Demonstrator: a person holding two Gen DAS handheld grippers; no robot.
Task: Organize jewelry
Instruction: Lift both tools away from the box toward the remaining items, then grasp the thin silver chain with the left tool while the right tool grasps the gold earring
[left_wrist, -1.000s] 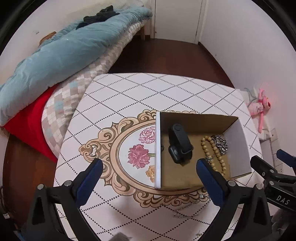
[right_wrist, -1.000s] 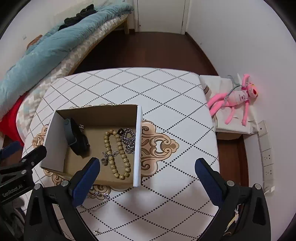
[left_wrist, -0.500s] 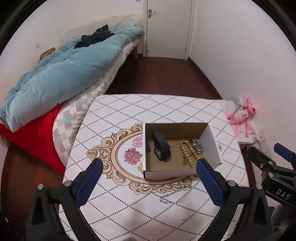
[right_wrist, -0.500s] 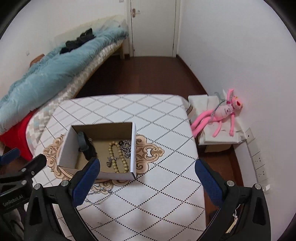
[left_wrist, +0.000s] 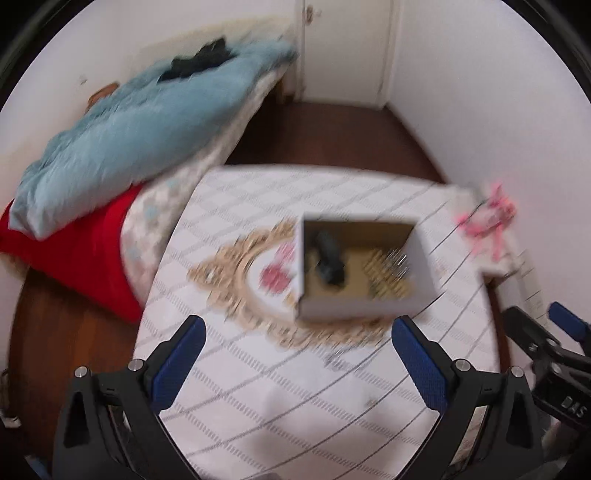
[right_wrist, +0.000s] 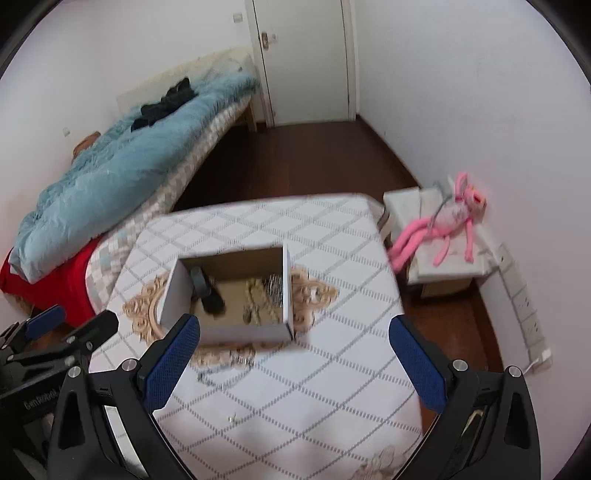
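Left wrist view: blurred with motion; the left gripper (left_wrist: 297, 347) hangs above the near part of the table (left_wrist: 258, 406), its blue-padded fingers (left_wrist: 177, 363) spread wide with nothing between them.
Right wrist view: the right gripper (right_wrist: 291, 354) is likewise splayed wide and empty, high over the table.
Box: an open cardboard box (right_wrist: 227, 295) sits on the gold floral medallion of the patterned tablecloth (right_wrist: 332, 332).
Inside it: a black watch-like band (right_wrist: 207, 291) to one side, a string of tan beads (right_wrist: 255, 302) and a silvery chain (right_wrist: 275, 288) bunched at the other.
Still outside: a thin chain (right_wrist: 218, 373) lies loose on the cloth just in front of the box – a tiny glinting bit (right_wrist: 232, 419) sits nearer the camera, too small to name.
Step in hand: by my reckoning, going for that loose chain, the last piece not in the box.
Doing it well: come down slow and square, narrow the fingers before touching the cloth, and pinch a bunched part of the chain – not a single strand, which slips.
Watch for: snagging the tablecloth with the pads, or nudging the box off the medallion.
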